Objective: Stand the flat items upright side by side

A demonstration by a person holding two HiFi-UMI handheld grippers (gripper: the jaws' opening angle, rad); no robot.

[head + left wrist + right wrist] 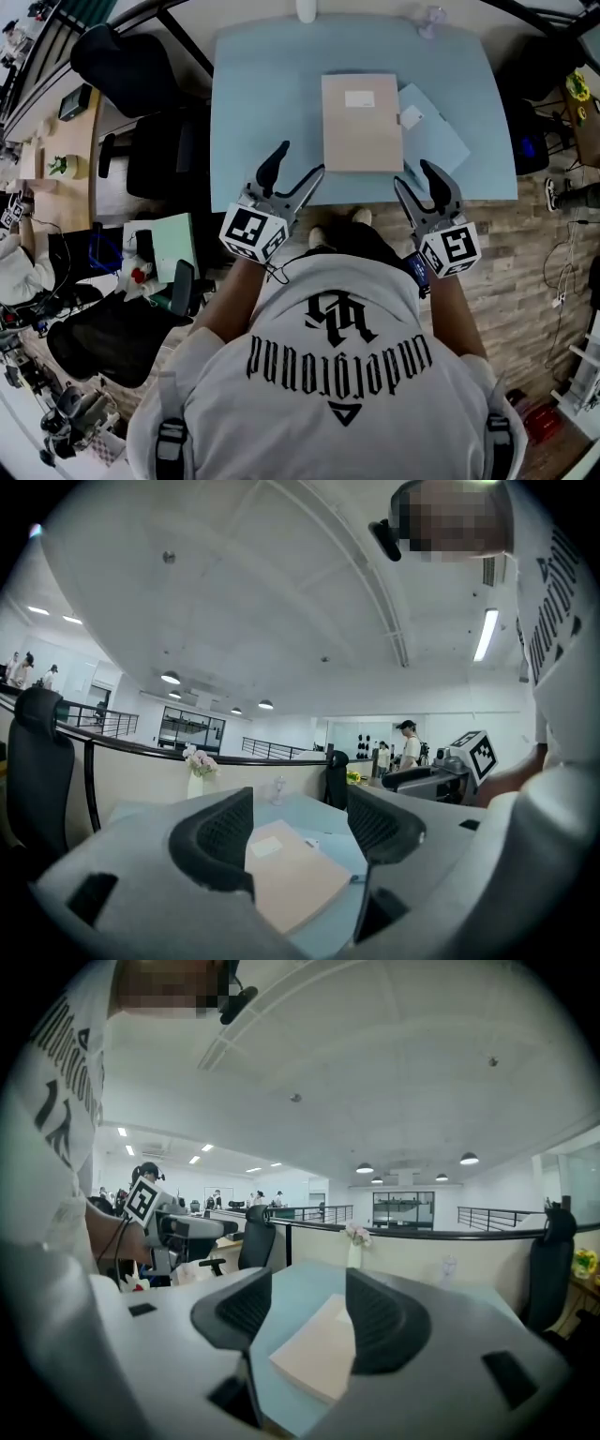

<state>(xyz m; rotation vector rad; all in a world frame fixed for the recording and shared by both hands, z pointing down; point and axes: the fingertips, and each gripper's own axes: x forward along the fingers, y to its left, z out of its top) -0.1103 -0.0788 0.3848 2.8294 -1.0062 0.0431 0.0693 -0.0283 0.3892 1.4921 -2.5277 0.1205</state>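
A tan flat folder [362,122] with a white label lies flat on the pale blue table [262,94], near its front edge. Under its right side lies a light blue flat folder [441,139], also flat. My left gripper [300,167] hovers at the table's front edge, left of the tan folder, jaws open and empty. My right gripper [417,178] hovers at the front edge, right of the tan folder's near corner, open and empty. In the left gripper view, the tan folder [292,874] shows ahead between the open jaws; the right gripper view shows the tan folder [319,1354] likewise.
A white vase with flowers [197,772] and a small glass object [433,19] stand at the table's far edge. Black office chairs [122,56] stand left of the table, and a side desk holds a green pad [173,246]. People stand far off in the room.
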